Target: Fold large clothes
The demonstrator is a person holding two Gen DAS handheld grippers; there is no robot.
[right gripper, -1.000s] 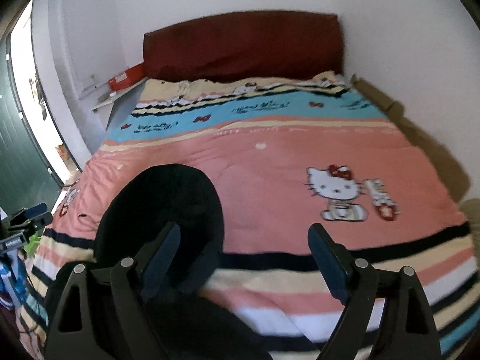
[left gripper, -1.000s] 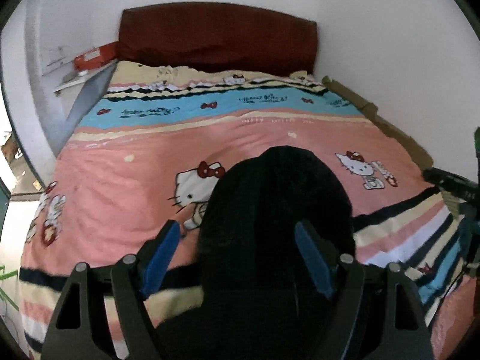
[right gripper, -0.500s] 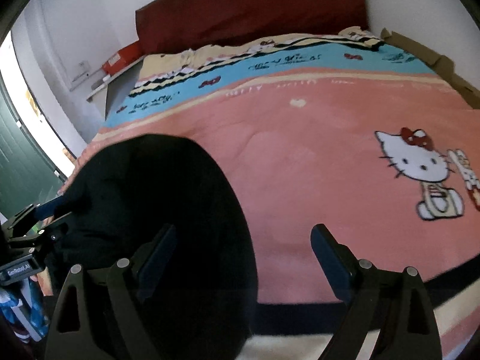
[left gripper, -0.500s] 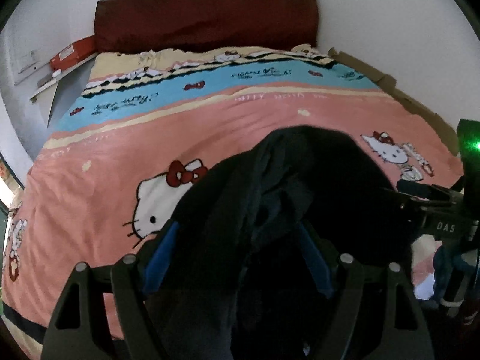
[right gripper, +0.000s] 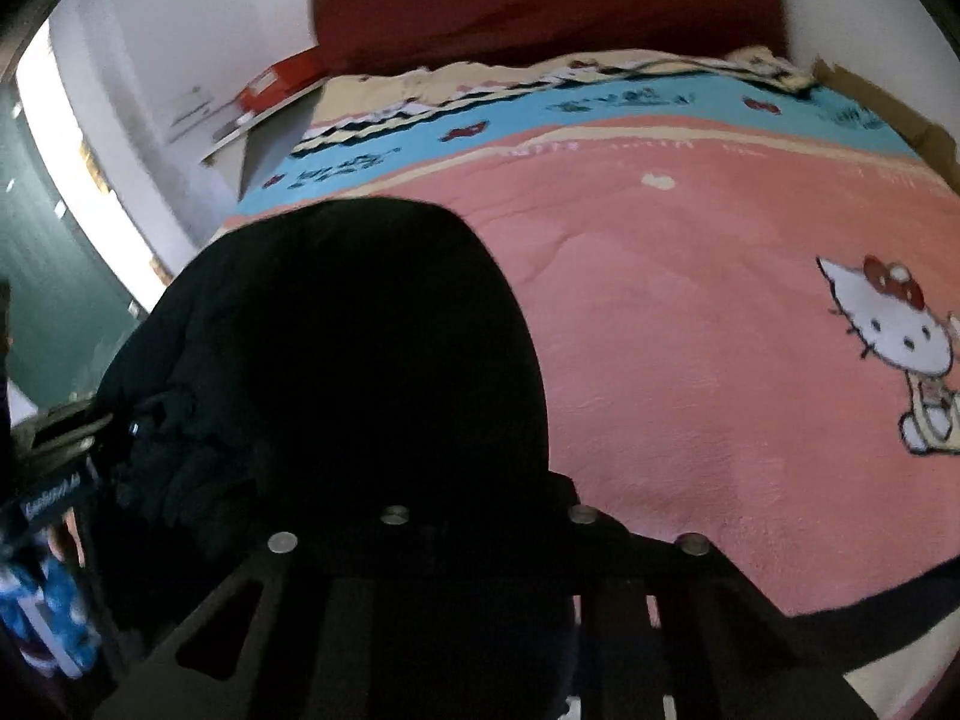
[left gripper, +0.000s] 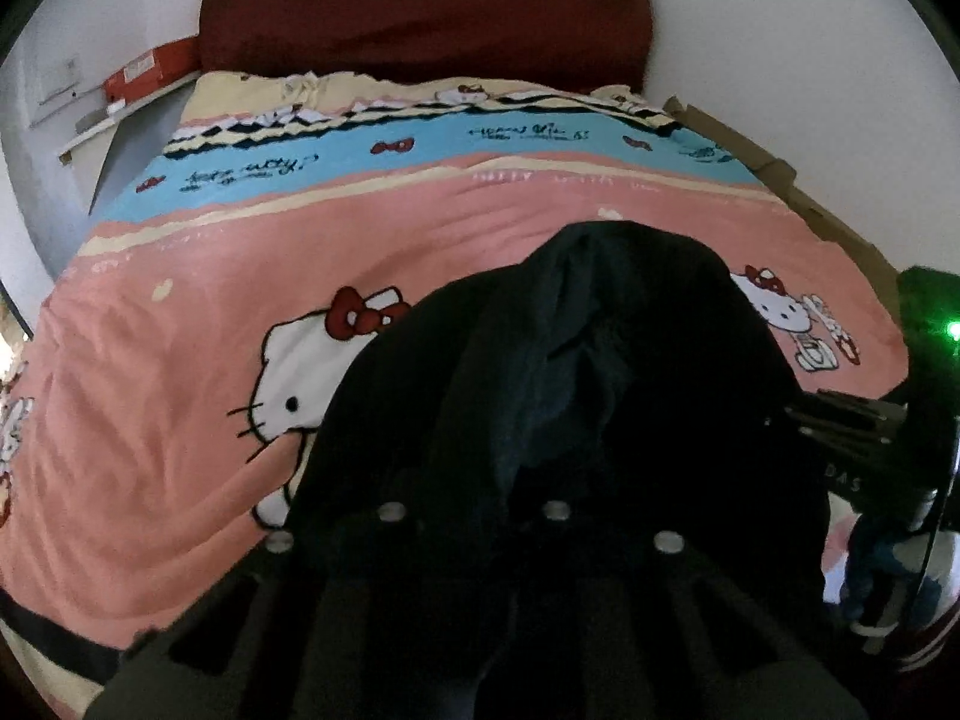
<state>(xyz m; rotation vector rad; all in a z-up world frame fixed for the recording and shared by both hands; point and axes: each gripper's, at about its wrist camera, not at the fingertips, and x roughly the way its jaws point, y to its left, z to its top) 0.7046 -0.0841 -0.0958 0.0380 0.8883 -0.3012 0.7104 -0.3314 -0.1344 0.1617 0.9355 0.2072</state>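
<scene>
A black garment (left gripper: pixel 600 360) lies bunched near the foot of a bed, on a pink cat-print blanket (left gripper: pixel 240 276). My left gripper (left gripper: pixel 474 480) sits low on the garment's near edge. Its jaws are closing to a narrow gap with black cloth between them, and the pads are buried in the fabric. In the right wrist view the same garment (right gripper: pixel 336 330) fills the lower left. My right gripper (right gripper: pixel 486 480) is also closing on a fold of it, its pads hidden in the cloth. Each gripper's body shows at the edge of the other's view.
A dark red headboard (left gripper: pixel 420 18) stands against the white wall. A red box (left gripper: pixel 150 72) rests on a shelf to the left of the bed. Cardboard (left gripper: pixel 780 180) lines the bed's right side. A green door (right gripper: pixel 42 300) is at the left.
Both grippers came down onto the black garment. Their jaws went from wide open, blue pads showing, to closed with the fabric between them.
</scene>
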